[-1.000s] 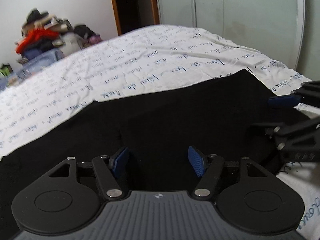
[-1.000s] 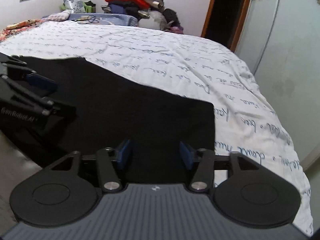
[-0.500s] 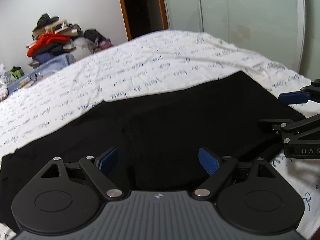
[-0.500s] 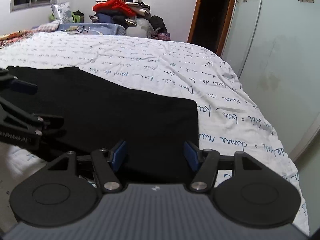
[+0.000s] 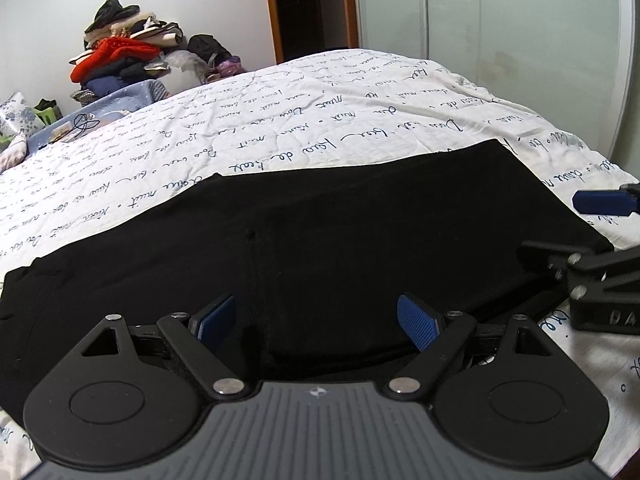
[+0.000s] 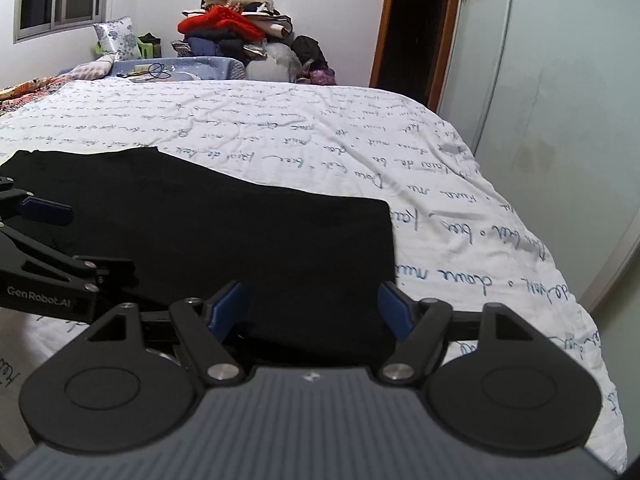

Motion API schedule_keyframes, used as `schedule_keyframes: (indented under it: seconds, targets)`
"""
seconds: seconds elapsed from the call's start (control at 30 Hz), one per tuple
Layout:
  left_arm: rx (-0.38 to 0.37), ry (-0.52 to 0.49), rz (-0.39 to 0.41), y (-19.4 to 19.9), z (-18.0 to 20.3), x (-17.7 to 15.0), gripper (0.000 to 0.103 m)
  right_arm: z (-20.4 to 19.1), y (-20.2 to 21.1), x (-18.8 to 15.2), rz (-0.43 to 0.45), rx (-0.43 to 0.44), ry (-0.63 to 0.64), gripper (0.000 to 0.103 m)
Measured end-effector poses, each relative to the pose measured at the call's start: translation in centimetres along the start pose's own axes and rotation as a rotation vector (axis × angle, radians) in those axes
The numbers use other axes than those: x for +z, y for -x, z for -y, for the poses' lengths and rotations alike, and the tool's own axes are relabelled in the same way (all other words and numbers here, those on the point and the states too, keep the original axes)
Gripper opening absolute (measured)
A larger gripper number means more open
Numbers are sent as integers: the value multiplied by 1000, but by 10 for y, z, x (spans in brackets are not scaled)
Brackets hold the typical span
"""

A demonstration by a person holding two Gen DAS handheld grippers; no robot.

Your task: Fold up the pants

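Black pants (image 5: 340, 248) lie flat across the bed, folded lengthwise, and also show in the right wrist view (image 6: 240, 248). My left gripper (image 5: 316, 320) is open and empty above the pants' near edge, about mid-length. My right gripper (image 6: 312, 310) is open and empty over the pants' right end, near its corner. Each gripper shows at the edge of the other's view: the right one at the right of the left wrist view (image 5: 592, 232), the left one at the left of the right wrist view (image 6: 44, 248).
The bed (image 6: 320, 140) has a white cover with blue handwriting print. A pile of clothes (image 6: 236, 36) stands beyond its far side. A wardrobe door (image 6: 560, 100) runs close along the right. A dark doorway (image 6: 416, 20) is at the back.
Both grippers have pulled back and risen a little, so more of the pants shows. The left gripper's fingers have opened wider. The pants have not moved.
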State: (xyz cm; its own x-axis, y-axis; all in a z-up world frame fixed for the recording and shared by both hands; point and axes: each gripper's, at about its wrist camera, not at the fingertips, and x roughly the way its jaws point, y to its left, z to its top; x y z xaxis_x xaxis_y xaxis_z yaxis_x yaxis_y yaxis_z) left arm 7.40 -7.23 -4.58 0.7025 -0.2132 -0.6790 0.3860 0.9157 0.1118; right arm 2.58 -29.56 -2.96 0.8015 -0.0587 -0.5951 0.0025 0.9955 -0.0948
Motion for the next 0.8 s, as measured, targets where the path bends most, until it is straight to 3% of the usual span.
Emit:
schedule_keyframes:
  seconds: [0.2, 0.4, 0.53, 0.8]
  targets:
    - [18, 24, 2, 4, -5, 1, 88, -3, -10, -8, -44, -3, 5, 79]
    - [28, 57, 0, 4, -10, 2, 89, -2, -3, -6, -29, -12, 4, 79]
    - [43, 64, 1, 4, -13, 3, 89, -7, 1, -1, 0, 4, 7, 88]
    - [79, 75, 1, 3, -24, 4, 89, -15, -13, -6, -44, -1, 30, 91]
